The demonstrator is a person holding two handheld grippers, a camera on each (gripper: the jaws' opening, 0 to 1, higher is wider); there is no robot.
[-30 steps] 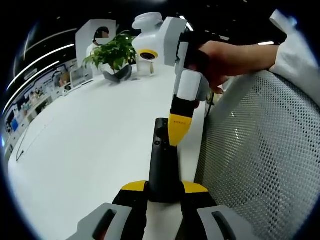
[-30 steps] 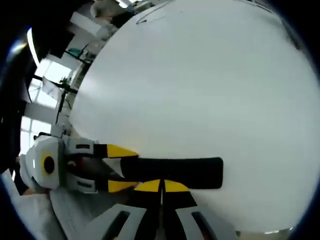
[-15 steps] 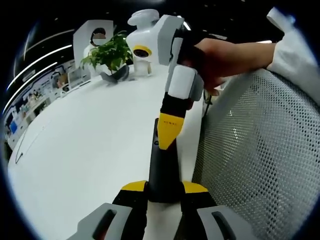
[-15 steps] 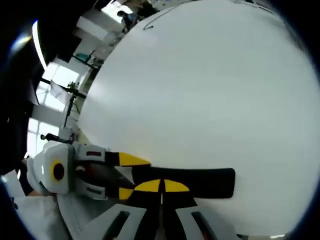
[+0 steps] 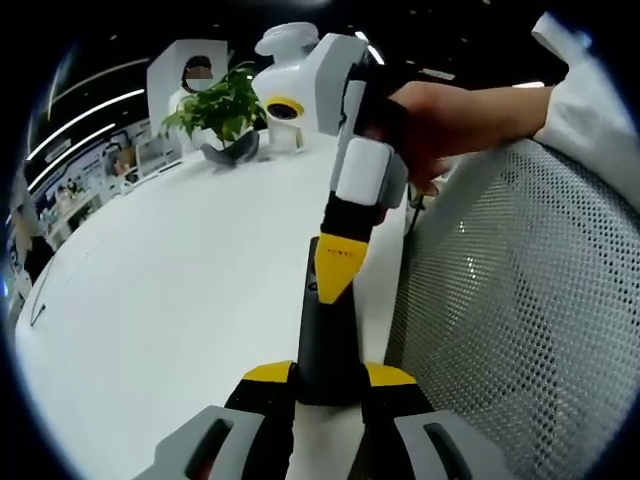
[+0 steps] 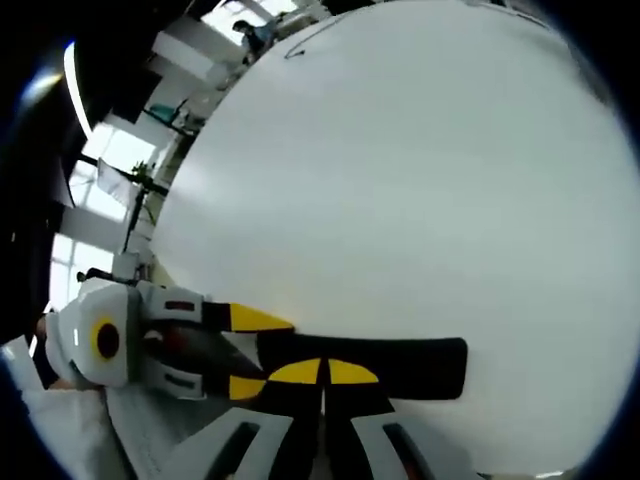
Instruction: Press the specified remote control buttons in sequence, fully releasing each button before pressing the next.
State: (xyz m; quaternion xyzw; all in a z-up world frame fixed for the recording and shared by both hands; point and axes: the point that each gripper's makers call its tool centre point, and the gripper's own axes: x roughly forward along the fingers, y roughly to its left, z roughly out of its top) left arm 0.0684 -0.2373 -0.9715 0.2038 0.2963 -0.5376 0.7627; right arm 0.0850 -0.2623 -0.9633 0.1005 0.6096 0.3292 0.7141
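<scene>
- Two grippers work one black remote control (image 5: 325,335), which lies on the white table (image 5: 170,300) near its edge, just beside a mesh chair back (image 5: 520,330).
- Left gripper (image 5: 325,385): yellow-tipped jaws are clamped on the near end of the remote. Hold this grip steady so the body cannot slide or pivot under a press.
- Right gripper (image 5: 335,280): jaws are together, forming one yellow point that rests on the remote's upper face, near the small buttons at the far end.
- Press straight down along the tip's axis, judged best; a slanted push risks catching a neighbouring key.
- Lift the tip fully clear before the next button.
- Which button sits under the tip cannot be told.
</scene>
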